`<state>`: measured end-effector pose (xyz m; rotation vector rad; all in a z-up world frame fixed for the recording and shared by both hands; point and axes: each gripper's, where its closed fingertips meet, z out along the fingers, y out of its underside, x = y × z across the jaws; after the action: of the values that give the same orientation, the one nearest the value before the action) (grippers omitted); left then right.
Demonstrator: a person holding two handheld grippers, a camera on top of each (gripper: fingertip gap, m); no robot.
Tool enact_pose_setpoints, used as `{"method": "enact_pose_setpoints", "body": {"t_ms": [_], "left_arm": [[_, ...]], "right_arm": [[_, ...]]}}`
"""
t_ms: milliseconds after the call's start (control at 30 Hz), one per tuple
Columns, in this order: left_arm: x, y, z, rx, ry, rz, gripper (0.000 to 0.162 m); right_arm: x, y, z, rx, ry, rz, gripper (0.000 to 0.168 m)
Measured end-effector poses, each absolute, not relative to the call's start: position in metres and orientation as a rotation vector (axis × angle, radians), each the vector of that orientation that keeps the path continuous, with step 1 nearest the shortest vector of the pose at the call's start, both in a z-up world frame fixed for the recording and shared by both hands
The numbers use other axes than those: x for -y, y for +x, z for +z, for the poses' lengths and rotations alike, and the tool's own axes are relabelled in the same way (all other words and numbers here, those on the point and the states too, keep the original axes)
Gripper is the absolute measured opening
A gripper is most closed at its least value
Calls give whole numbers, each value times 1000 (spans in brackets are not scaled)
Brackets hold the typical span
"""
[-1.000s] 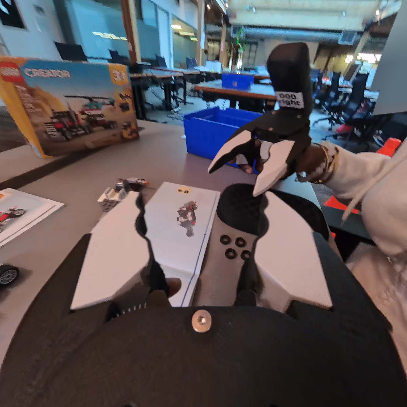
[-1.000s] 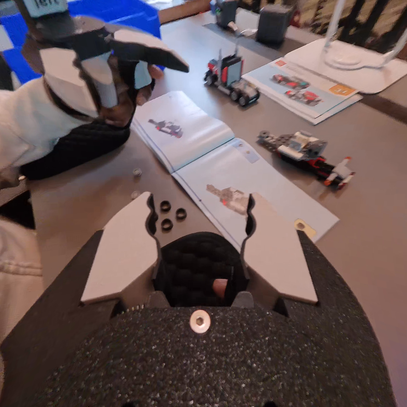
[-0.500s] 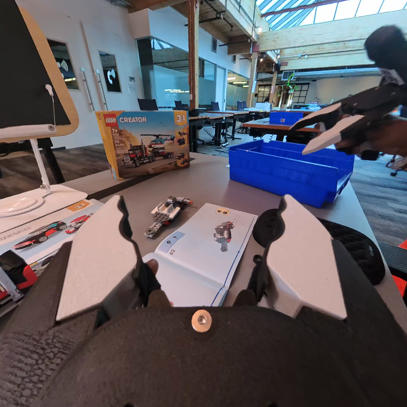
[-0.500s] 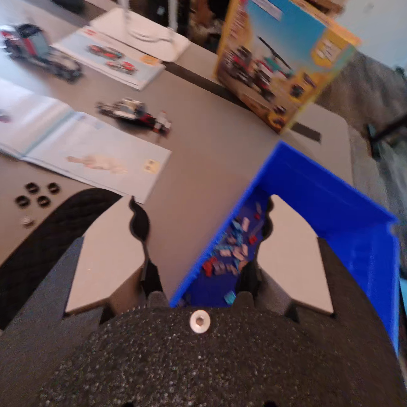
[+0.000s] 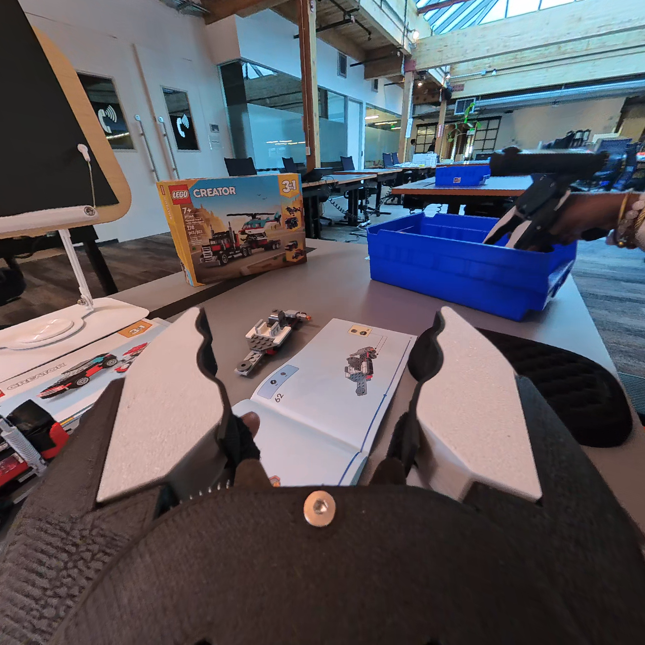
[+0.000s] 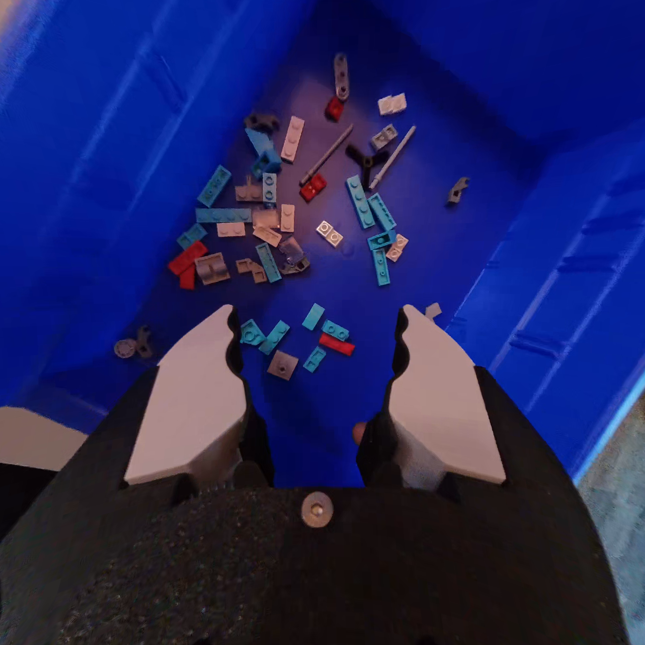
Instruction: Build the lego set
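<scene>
My left gripper [image 5: 319, 316] is open and empty above the open instruction booklet [image 5: 335, 384] on the grey table. A partly built grey and red lego model [image 5: 270, 335] lies just beyond the booklet. My right gripper [image 6: 316, 310] is open and empty, pointing down into the blue bin [image 6: 104, 157] over many loose teal, red, grey and white lego pieces [image 6: 279, 223]. In the left wrist view the right gripper [image 5: 506, 232] dips into the blue bin [image 5: 453, 272] at the far right.
The lego set box [image 5: 232, 227] stands at the back of the table. A second booklet [image 5: 69, 370] and a white lamp base [image 5: 45, 328] lie at the left. A built red and black truck [image 5: 21, 450] is at the left edge. A black pad [image 5: 565, 387] lies on the right.
My right gripper swung from over the booklet to the blue bin and dropped inside it. My left gripper tilted up and shifted left, staying open over the booklet.
</scene>
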<state>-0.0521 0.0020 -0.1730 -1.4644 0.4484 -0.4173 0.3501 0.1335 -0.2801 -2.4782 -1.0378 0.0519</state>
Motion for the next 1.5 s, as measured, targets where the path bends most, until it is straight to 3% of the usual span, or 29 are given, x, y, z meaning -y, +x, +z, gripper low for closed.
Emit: {"method": "enact_pose_setpoints", "body": {"t_ms": [333, 667, 1000, 1500], "left_arm": [[-6, -54, -181, -449, -1495, -392, 115], [-6, -51, -184, -469, -1499, -381, 112], [-8, -51, -187, -480, -1513, -362, 112], [-7, -54, -184, -458, -1517, -370, 111]], "right_arm": [[-131, 333, -314, 1125, -2643, 149, 84], [-137, 322, -317, 1115, -2611, 160, 80], [-134, 294, -313, 1200, -2484, 246, 19], [-135, 282, -313, 1177, -2469, 250, 20]]}}
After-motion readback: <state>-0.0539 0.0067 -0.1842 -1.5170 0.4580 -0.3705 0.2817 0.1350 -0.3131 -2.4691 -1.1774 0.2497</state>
